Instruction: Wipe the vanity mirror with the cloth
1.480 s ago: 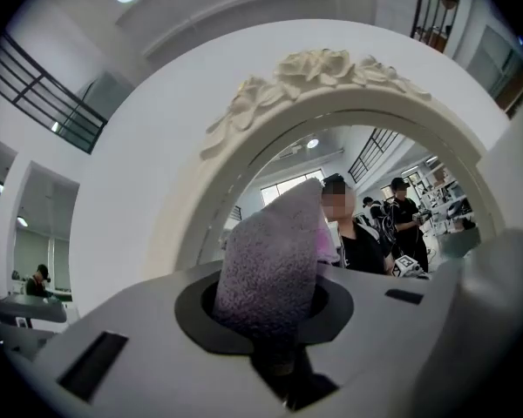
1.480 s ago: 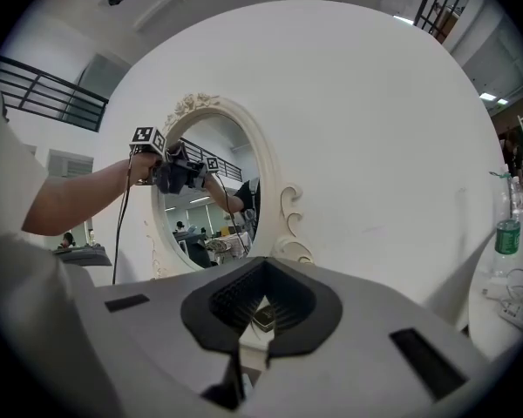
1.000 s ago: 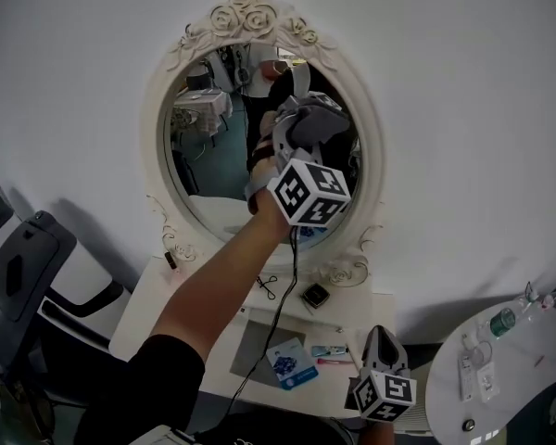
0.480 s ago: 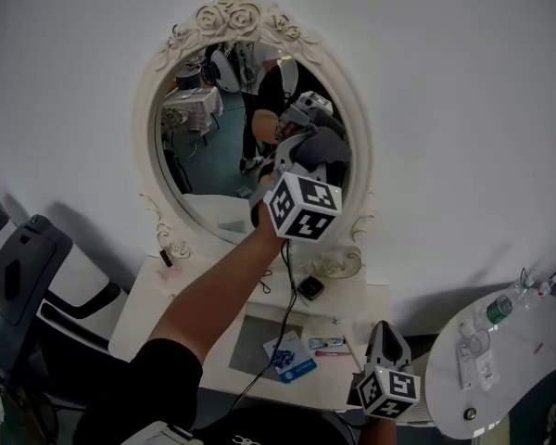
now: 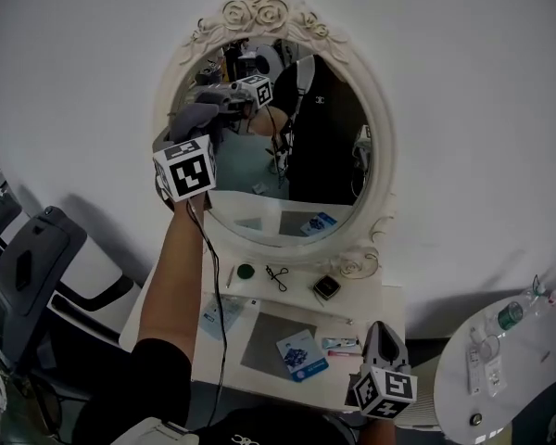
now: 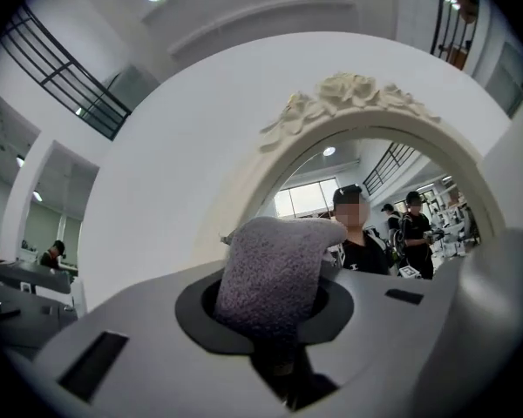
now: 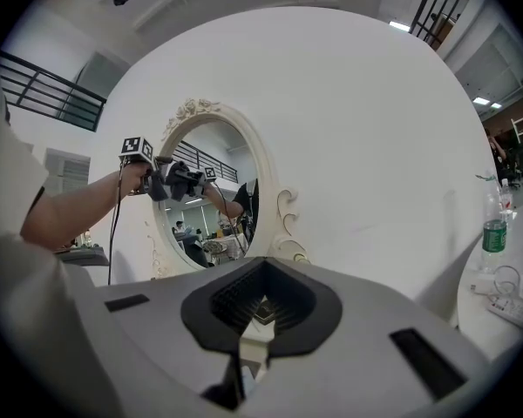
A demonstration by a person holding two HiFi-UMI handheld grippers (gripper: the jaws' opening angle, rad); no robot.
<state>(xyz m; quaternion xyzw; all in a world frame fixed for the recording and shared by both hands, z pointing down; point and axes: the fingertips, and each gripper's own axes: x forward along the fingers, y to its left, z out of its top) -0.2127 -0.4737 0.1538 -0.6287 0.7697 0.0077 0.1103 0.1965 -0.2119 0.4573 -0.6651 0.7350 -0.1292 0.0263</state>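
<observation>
Left tool [image 5: 196,128] closed on the grey cloth [image 6: 275,268], which is held against the upper-left glass of the oval vanity mirror [image 5: 306,165]. Right tool [image 7: 260,312], jaws together and empty, sits low by the front right corner of the white bench [image 5: 375,304]. A capped bottle [image 5: 510,315], contents unclear, stands on the round side table [image 5: 528,364] beside the white wall.

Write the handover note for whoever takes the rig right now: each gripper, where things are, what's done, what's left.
Left gripper: shut on the grey cloth, raised at the upper left of the mirror.
Right gripper: jaws together, empty, low by the vanity table's front right corner.
Done: cloth is up at the glass; how much is already wiped cannot be told.
Left: probably cover the remaining glass.
</observation>
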